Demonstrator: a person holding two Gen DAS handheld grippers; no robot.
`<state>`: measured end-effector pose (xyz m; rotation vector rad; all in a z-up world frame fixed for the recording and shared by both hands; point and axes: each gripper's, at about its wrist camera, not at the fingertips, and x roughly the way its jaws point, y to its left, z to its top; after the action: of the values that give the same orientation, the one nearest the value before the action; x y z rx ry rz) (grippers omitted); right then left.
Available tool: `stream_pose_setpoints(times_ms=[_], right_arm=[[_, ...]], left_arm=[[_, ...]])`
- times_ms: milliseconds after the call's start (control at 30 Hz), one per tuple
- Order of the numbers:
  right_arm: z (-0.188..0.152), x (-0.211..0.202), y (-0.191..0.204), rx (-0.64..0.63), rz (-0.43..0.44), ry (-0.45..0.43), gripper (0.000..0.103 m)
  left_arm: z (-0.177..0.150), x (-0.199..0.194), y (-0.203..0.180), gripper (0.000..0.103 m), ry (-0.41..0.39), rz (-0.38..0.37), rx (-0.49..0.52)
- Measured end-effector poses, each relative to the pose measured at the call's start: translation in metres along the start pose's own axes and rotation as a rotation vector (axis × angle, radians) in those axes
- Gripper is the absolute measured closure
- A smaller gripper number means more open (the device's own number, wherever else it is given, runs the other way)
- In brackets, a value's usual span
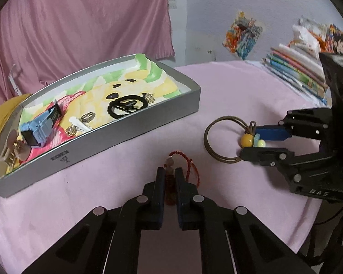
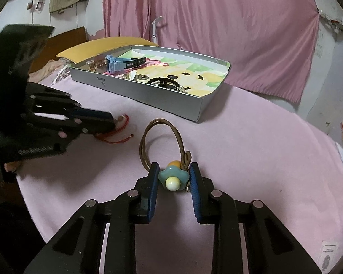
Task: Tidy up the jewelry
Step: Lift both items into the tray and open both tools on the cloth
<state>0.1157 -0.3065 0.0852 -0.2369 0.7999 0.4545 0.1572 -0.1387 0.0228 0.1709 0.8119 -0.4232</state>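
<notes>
A grey tray lined with a cartoon cloth holds a blue watch, a black cord bracelet, rings and clips. My left gripper is shut on a red cord bracelet with dark red beads, lying on the pink cloth. My right gripper is closed around the flower charm of a brown hair tie, right of the red bracelet.
The pink cloth covers the table. A stack of books lies at the back right in the left wrist view. A yellow pillow lies behind the tray. A pink curtain hangs behind.
</notes>
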Motion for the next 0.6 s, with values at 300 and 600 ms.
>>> stream_pose_setpoints(times_ms=[300,600], right_arm=[[0.019,-0.025,0.014,-0.014,-0.021,-0.136,0.080],[0.054,-0.056,0.026,0.046,-0.088,-0.452,0.080]], left_arm=[[0.002,-0.058,0.018,0.095,-0.267,0.073,-0.069],[0.011,-0.089,0.041,0.095,-0.481,0.175,-0.153]])
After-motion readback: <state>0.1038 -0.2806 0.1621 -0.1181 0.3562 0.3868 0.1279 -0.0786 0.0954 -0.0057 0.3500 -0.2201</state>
